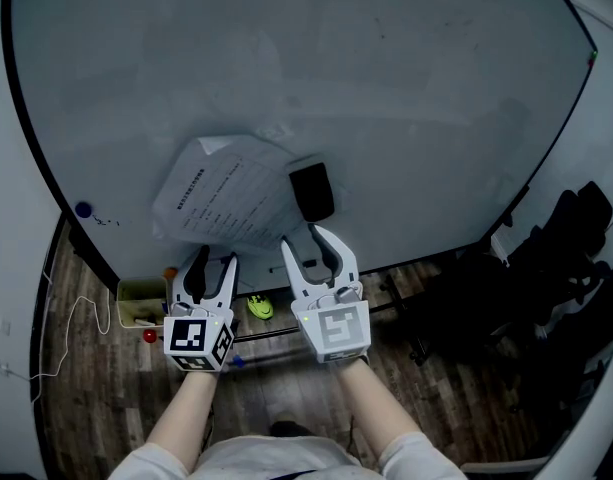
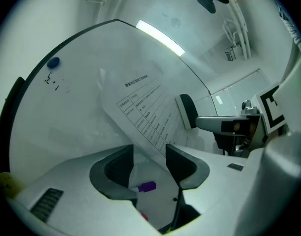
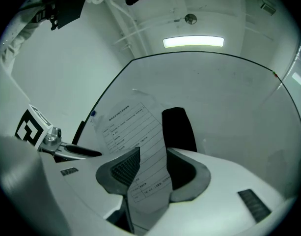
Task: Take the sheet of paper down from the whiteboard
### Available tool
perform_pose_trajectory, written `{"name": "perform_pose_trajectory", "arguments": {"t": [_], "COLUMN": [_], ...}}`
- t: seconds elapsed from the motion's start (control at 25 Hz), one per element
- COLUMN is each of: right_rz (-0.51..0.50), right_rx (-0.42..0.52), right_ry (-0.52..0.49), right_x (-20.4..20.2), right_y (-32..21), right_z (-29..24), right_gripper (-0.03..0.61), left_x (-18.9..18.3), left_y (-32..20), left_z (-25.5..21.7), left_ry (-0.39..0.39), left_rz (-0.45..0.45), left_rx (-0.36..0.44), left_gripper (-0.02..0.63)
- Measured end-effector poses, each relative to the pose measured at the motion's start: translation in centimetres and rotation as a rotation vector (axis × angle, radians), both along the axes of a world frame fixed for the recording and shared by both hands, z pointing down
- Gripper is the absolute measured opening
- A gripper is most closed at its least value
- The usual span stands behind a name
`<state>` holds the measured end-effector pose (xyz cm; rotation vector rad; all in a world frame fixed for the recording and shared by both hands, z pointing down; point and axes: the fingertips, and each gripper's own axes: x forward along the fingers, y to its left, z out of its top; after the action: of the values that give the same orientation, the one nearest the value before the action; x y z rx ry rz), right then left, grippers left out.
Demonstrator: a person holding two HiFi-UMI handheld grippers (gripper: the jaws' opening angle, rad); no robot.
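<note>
Paper hangs loose between the right gripper's jaws, which stand apart, close beside one pad. Left gripper has its jaws apart too, with the paper's bottom corner right by one jaw. Higher up, the paper sits crooked on the whiteboard, just beside a black eraser.

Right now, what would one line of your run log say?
sheet of paper: on whiteboard | left gripper: open | right gripper: open, sheet between jaws
</note>
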<state>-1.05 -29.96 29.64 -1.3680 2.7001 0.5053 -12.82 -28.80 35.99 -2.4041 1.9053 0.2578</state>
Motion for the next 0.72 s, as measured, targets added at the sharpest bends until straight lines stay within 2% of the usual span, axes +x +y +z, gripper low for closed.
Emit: {"name": "perform_pose_trajectory", "arguments": {"t": [0.72], "right_rz": [0.070], "right_rx": [0.031], "right_ry": [-0.012], "right_x": [1.9], "right_y": [-1.1], "right_z": [-1.2], "right_gripper": [0.218], "left_x": [-0.5], "left_y": [-0.3], "left_z": [0.3], "left_ry": [0.010], "left_rz": [-0.026], "left_rx": [-0.016], "left_gripper": [0.213]}}
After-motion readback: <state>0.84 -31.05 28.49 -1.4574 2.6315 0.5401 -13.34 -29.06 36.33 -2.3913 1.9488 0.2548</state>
